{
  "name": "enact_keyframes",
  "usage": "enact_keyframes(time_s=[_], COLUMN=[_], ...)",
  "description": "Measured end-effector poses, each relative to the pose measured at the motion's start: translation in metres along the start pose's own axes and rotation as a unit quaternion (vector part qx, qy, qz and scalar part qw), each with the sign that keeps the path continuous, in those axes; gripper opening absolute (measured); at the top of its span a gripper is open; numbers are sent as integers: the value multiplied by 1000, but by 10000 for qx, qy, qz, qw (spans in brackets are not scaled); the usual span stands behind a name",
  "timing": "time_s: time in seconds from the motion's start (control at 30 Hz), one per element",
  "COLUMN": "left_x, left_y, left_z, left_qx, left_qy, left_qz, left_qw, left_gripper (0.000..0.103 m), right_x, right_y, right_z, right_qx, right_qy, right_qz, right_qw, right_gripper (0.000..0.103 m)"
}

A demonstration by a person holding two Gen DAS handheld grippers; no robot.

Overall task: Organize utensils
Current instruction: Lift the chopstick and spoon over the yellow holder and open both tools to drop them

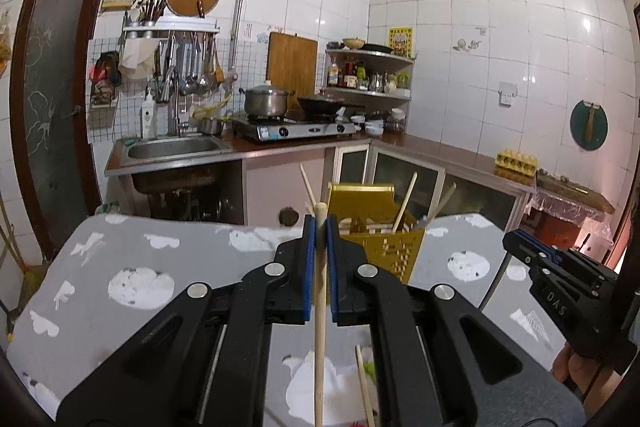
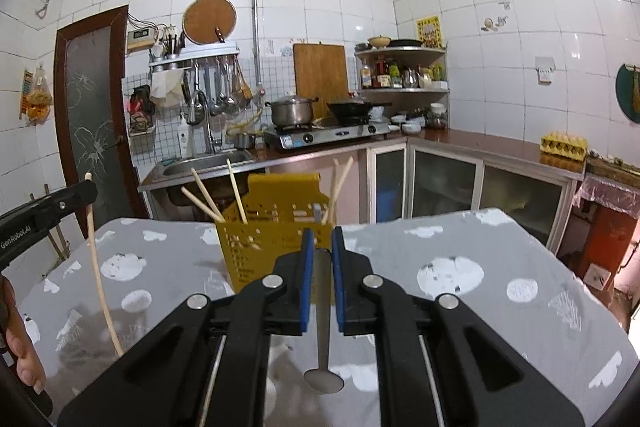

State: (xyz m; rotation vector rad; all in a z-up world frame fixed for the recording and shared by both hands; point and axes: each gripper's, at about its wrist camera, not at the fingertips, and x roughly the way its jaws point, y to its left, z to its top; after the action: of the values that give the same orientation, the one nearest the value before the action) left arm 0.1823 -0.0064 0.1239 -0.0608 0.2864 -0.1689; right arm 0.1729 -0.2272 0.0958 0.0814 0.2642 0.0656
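While both grippers are raised above the desk (image 2: 500,259), the carrying step is judged to be in hand: the left gripper (image 1: 320,227) is clenched on a pale wooden chopstick (image 1: 319,327), round and smooth, hanging below the jaws, and the right gripper (image 2: 320,241) is clamped on a dull steel spoon (image 2: 323,339), bowl downward. Ahead, on the grey patterned cloth, a yellow perforated plastic holder (image 2: 256,247) is seen, several chopsticks already leaning in it. Next, each utensil would need to be brought over an open compartment, kept upright, lowered and released.
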Motion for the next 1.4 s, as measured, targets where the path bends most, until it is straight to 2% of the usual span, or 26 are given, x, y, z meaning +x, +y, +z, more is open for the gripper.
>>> enact_keyframes(time_s=[0.3, 0.53, 0.77, 0.9, 1.03, 1.4], left_x=[17, 42, 82, 115, 146, 186], left_y=[-5, -20, -30, -30, -29, -23], left_z=[46, 111, 156, 156, 139, 89], left_qx=[-112, -103, -162, -168, -151, -20], left_qy=[-258, -815, -1187, -1120, -975, -654], left_qz=[-132, -235, -222, -203, -163, -41], left_qw=[9995, 9963, 9925, 9934, 9950, 9978], left_gripper=[5, 5, 5, 5, 5, 5], right_x=[13, 34, 74, 97, 123, 164], right_y=[8, 10, 10, 10, 3, -6], right_z=[46, 109, 152, 153, 146, 102], right_qx=[-61, 19, 69, -31, 96, 267], right_qy=[-298, -674, -741, -703, -569, -106], right_qz=[174, 264, 264, 231, 300, 460], right_qw=[9994, 9974, 9969, 9973, 9979, 9985], right_gripper=[9, 9, 9, 9, 9, 9])
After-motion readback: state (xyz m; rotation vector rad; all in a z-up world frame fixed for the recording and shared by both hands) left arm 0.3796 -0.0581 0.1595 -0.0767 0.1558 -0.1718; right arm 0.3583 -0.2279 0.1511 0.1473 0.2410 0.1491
